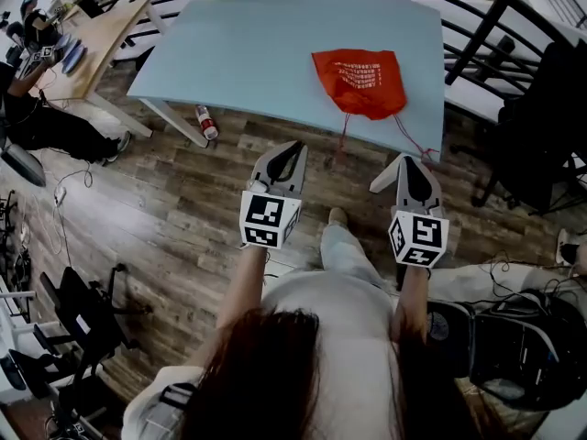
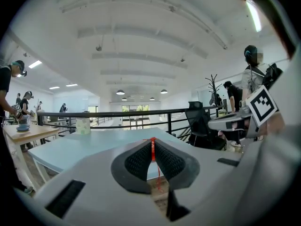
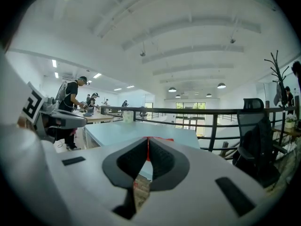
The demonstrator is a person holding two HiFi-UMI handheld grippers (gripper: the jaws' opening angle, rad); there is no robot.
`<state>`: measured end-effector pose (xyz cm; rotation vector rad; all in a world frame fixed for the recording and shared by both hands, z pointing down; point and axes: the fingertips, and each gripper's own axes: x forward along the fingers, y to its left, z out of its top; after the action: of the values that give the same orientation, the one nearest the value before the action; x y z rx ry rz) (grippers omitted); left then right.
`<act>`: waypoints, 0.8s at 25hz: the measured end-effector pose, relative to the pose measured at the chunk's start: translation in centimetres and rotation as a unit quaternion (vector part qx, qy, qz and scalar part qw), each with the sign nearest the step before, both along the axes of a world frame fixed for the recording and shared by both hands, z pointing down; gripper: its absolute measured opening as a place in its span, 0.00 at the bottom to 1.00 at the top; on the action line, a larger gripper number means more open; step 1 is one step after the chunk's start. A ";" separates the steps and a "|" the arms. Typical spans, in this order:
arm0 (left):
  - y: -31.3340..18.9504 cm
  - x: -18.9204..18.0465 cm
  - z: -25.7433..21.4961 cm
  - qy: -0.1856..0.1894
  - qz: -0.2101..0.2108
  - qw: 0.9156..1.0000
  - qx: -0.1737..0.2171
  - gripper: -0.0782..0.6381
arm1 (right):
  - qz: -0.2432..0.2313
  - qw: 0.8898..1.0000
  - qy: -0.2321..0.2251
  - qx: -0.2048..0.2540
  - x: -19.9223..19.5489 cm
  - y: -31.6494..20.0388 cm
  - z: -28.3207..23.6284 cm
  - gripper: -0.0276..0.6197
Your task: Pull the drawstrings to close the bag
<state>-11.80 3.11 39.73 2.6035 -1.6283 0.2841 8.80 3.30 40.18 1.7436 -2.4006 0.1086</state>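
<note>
**Head view:** A red bag (image 1: 359,81) lies slumped near the front edge of the pale blue worktop (image 1: 238,53), right of centre. Two thin red strings leave its mouth and drop over the edge, the left string (image 1: 345,131) and the right string (image 1: 410,136). They are too fine to trace all the way. The left claw (image 1: 293,149) and right claw (image 1: 411,160) are held out before the edge, apart from the bag. A bottle (image 1: 206,122) lies on the floor below.

**Left gripper view:** The left claw (image 2: 152,141) is clenched on the left string (image 2: 152,152), which is pinched between the ribbed pads with a loose end dangling.

**Right gripper view:** The right claw (image 3: 147,140) likewise grips the right string (image 3: 147,150). The bag (image 3: 161,139) shows as a red sliver beyond its tips.

The bag looks light and limp, so it will likely slide on the smooth top rather than cinch unless the strings are drawn apart. The strings look thin and slippery and are best pinched deep in the pads.
</note>
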 end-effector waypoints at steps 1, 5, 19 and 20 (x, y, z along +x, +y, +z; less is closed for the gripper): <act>0.3 0.2 -0.3 0.001 0.000 1.000 0.005 0.15 | 0.000 1.000 0.001 0.007 0.0 0.3 -0.4 0.09; 1.4 0.9 -1.0 -0.002 0.005 1.000 0.010 0.14 | -0.004 0.999 0.004 0.031 -0.2 1.6 -1.6 0.08; 5.4 2.0 -3.8 -0.008 0.010 0.998 0.063 0.14 | -0.013 0.997 0.016 0.070 -1.3 5.6 -4.1 0.08; 5.7 2.1 -4.0 -0.007 0.008 0.998 0.064 0.14 | -0.013 0.997 0.019 0.072 -1.3 5.9 -4.4 0.08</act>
<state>-9.75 8.80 35.76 2.7137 -1.6851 0.2064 7.52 9.23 35.82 1.7561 -2.4588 -0.1026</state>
